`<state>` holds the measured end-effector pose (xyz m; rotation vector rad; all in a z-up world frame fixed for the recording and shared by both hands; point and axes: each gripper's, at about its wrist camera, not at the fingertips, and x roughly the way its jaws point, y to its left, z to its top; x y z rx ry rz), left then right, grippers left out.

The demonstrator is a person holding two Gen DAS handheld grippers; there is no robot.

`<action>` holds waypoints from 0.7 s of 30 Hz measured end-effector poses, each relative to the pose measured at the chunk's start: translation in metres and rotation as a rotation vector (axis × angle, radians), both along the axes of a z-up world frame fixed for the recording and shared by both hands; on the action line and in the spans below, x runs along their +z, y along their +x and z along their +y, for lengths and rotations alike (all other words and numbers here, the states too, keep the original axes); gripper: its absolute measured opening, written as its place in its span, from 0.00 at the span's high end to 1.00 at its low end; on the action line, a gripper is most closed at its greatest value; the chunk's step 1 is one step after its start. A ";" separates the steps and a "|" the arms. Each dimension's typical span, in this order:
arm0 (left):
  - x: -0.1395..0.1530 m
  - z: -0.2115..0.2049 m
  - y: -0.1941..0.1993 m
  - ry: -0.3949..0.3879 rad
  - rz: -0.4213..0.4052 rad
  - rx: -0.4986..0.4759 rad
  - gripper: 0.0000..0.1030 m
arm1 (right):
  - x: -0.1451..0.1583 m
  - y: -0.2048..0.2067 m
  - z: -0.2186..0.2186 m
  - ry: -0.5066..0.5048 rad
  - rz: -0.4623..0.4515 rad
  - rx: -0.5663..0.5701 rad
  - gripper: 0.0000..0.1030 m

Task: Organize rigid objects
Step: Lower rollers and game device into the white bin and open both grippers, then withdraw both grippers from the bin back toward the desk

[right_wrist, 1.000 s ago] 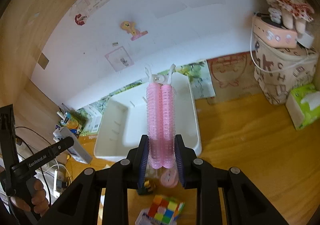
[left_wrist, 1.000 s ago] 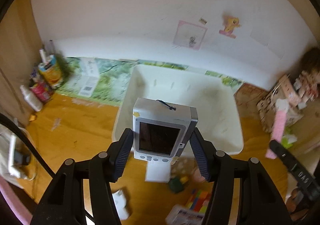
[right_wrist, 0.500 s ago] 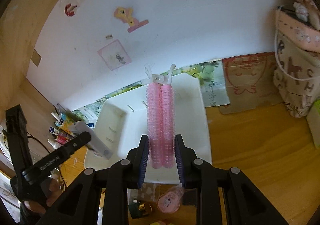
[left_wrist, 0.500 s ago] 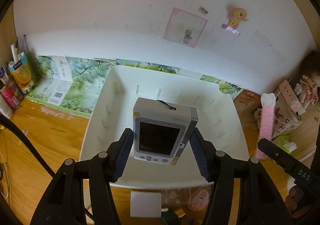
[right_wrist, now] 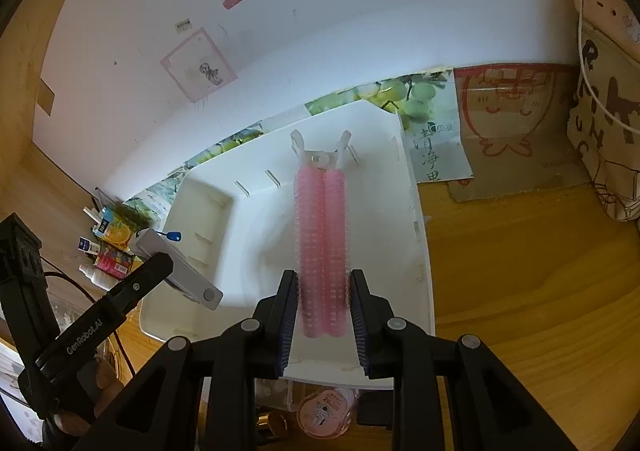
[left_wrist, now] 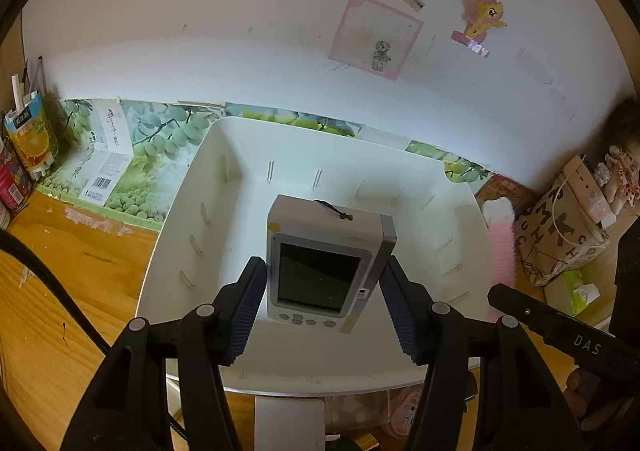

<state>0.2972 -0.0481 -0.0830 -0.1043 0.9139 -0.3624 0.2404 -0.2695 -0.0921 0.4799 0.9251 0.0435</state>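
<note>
Two grippers, each carrying one object, hang above a white bin.

My left gripper (left_wrist: 322,303) has its jaws clamped on the sides of a grey handheld device (left_wrist: 326,265), screen facing the camera, so the flat casing sits square between the pads. My right gripper (right_wrist: 323,325) pinches the lower end of a pink hair-roller clip (right_wrist: 322,239), which sticks out forward along the fingers. Both loads hang over the white bin (left_wrist: 192,219), which looks empty inside, apart from each other; I judge that this keeps them from colliding on release. Beyond the bin lie a wooden desk (right_wrist: 520,271), a grape-print box (left_wrist: 120,155) and a white wall (left_wrist: 240,11).
</note>
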 end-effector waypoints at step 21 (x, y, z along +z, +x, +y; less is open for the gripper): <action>0.067 0.015 -0.046 -0.060 -0.178 0.043 0.18 | 0.043 -0.042 -0.001 0.029 -0.129 -0.035 0.33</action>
